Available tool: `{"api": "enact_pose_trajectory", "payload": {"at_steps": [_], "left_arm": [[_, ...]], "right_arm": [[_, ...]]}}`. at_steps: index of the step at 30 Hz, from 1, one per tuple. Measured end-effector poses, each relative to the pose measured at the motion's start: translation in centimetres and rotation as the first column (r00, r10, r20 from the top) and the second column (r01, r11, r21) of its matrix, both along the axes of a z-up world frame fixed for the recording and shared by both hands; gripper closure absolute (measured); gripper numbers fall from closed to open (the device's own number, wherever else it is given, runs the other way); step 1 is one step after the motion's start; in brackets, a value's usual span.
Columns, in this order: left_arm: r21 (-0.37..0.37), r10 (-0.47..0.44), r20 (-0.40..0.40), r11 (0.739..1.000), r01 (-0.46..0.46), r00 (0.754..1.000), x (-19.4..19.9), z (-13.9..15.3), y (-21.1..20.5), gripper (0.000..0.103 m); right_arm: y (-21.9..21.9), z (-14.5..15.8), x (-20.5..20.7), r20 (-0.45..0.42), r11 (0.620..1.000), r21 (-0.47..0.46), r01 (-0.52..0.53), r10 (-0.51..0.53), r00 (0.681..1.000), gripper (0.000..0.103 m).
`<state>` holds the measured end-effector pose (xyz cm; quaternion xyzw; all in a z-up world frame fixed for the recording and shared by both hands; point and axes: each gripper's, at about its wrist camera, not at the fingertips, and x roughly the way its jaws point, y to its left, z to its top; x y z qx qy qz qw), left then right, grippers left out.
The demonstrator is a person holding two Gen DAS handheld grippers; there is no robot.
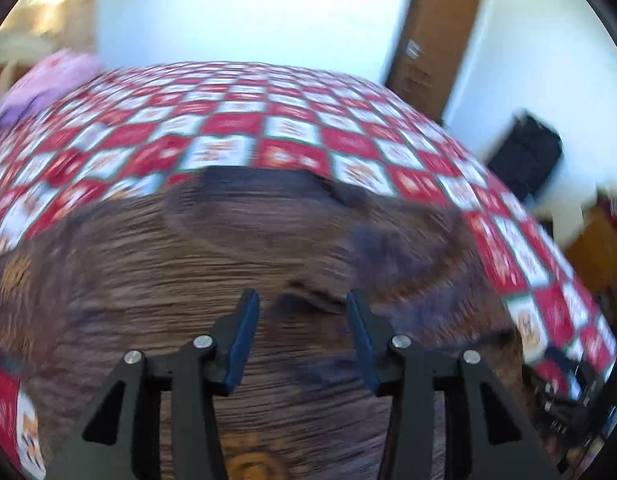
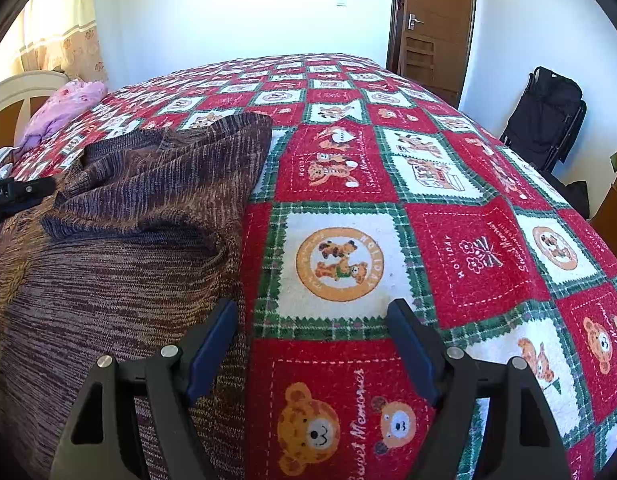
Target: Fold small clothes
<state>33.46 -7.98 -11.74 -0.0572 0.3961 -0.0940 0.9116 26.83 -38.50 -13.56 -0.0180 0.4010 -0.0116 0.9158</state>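
Covering the bed, a checked blanket (image 2: 348,208) (bear-patterned).

Open checkered blanket (image 2: 448,208) right of the brown knit sweater (image 2: 120,240): free passage for the right gripper (image 2: 312,316). Sweater's bunched fold (image 2: 168,168) blocks the left; pink bedding (image 2: 64,108) crowds the far-left corner.

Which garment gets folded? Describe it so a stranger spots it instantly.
Start from the bed's red, white and green teddy-bear patchwork blanket. On its left side lies the brown knit sweater, rumpled. Unlike the pink bundle by the headboard, it is dark, streaky and ribbed.
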Motion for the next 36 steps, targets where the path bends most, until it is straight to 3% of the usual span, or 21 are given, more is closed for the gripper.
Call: {"api": "enact_pose_trajectory", "payload": {"at_steps": [2,4,5,10,15,17,18,19,21,23,25,27,30,32,34,36], "left_arm": [[0.034,-0.016,-0.052,0.999,0.018,0.999,0.9,-0.9,-1.1,0.056],[-0.008,0.004,-0.106,1.000,-0.005,0.994,1.2,-1.5,-0.7,0.056],[-0.033,0.005,-0.108,0.999,-0.008,0.994,0.9,-1.6,-0.4,0.056],[-0.021,-0.009,-0.090,1.000,0.007,0.996,-1.5,-1.7,0.6,0.056],[-0.002,-0.053,-0.073,0.999,0.053,0.996,-0.8,-2.3,-0.1,0.056],[0.021,-0.077,-0.066,0.997,0.078,0.995,0.0,-2.5,-0.7,0.065],[0.035,-0.086,-0.052,0.996,0.087,0.995,0.3,-2.4,-0.9,0.087],[0.033,-0.104,-0.052,0.994,0.106,0.993,0.4,-2.3,-1.0,0.092],[0.024,-0.109,-0.019,0.994,0.109,0.994,0.1,-1.3,-0.7,0.092],[0.083,-0.123,0.046,0.989,0.119,0.991,-0.9,0.3,-0.8,0.092],[0.176,-0.162,0.128,0.975,0.138,0.978,-2.2,1.9,-1.1,0.092],[0.282,-0.190,0.152,0.949,0.142,0.970,-2.9,1.9,-1.4,0.088],[0.376,-0.197,0.041,0.911,0.167,0.980,-2.7,-0.7,-1.2,0.086],[0.370,-0.172,-0.040,0.912,0.175,0.984,-2.7,-2.6,-0.2,0.084],[0.346,-0.145,-0.010,0.928,0.140,0.989,-3.5,-2.1,1.0,0.065],[0.345,-0.108,0.006,0.933,0.099,0.994,-3.6,-1.2,1.7,0.056]], "right_arm": [[0.0,0.0,0.0,0.000,1.000,-0.002,0.000,0.000,1.000,0.025],[0.1,0.0,0.0,0.001,1.000,-0.001,0.000,0.000,1.000,0.025],[0.1,0.0,0.0,0.002,1.000,-0.001,0.000,0.000,1.000,0.025],[0.4,-0.1,0.0,0.003,1.000,-0.024,0.001,-0.001,1.000,0.025],[0.6,-0.1,-0.1,0.003,0.999,-0.040,0.006,-0.006,1.000,0.024],[0.6,-0.1,-0.1,0.004,0.999,-0.039,0.006,-0.006,1.000,0.024],[0.6,-0.1,-0.2,0.004,0.999,-0.037,0.006,-0.006,1.000,0.024],[0.5,-0.1,-0.2,0.004,0.999,-0.033,0.006,-0.006,1.000,0.024],[0.5,-0.1,-0.2,0.004,0.999,-0.031,0.007,-0.007,1.000,0.024],[0.5,-0.1,-0.2,0.004,0.999,-0.031,0.007,-0.007,1.000,0.024],[0.5,-0.1,-0.2,0.004,0.999,-0.032,0.007,-0.007,1.000,0.024],[0.5,-0.1,-0.2,0.004,0.999,-0.033,0.007,-0.007,1.000,0.024],[0.5,-0.1,-0.1,0.004,0.999,-0.031,0.008,-0.007,1.000,0.024],[0.5,-0.1,-0.1,0.004,0.999,-0.033,0.007,-0.007,1.000,0.024],[0.5,-0.1,-0.1,0.004,0.999,-0.032,0.008,-0.007,1.000,0.024],[0.5,-0.1,-0.2,0.004,0.999,-0.032,0.008,-0.007,1.000,0.024]]}}
